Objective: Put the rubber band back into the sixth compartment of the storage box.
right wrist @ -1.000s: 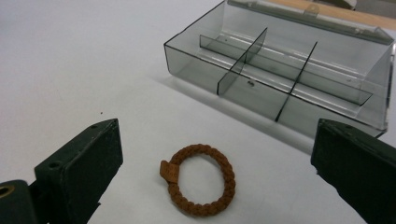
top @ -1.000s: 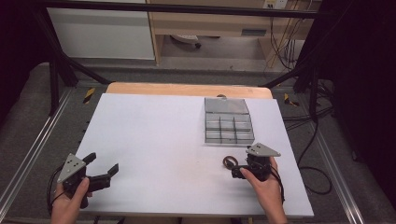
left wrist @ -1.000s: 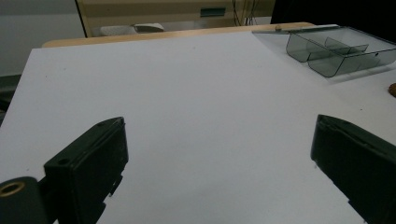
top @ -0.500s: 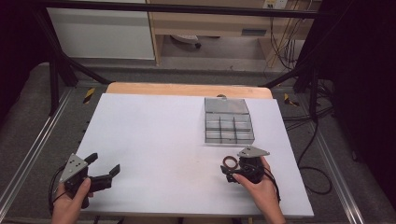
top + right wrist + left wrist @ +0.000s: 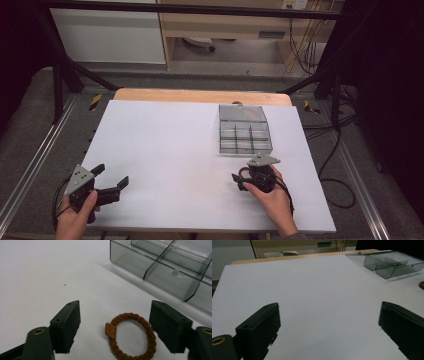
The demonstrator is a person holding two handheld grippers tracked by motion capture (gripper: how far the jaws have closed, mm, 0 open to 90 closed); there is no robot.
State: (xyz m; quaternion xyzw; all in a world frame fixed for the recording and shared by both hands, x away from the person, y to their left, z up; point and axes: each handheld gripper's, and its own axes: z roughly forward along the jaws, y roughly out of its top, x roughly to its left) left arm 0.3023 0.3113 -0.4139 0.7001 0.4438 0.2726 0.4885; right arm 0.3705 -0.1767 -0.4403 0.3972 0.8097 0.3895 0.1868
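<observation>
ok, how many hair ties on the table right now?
1. A brown braided hair tie lies flat on the white table, between the open jaws of the right gripper, just short of the clear compartment box. Its compartments look empty, though glare could hide something.

Even overhead light brightens the white table; dark surroundings; soft shadows under the right gripper, whose near jaws blur

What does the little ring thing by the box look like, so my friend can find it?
Find the clear divided box on the white table. Just in front of it, between the open right gripper jaws, lies a brown braided hair tie, the sole round brown thing there.
</observation>
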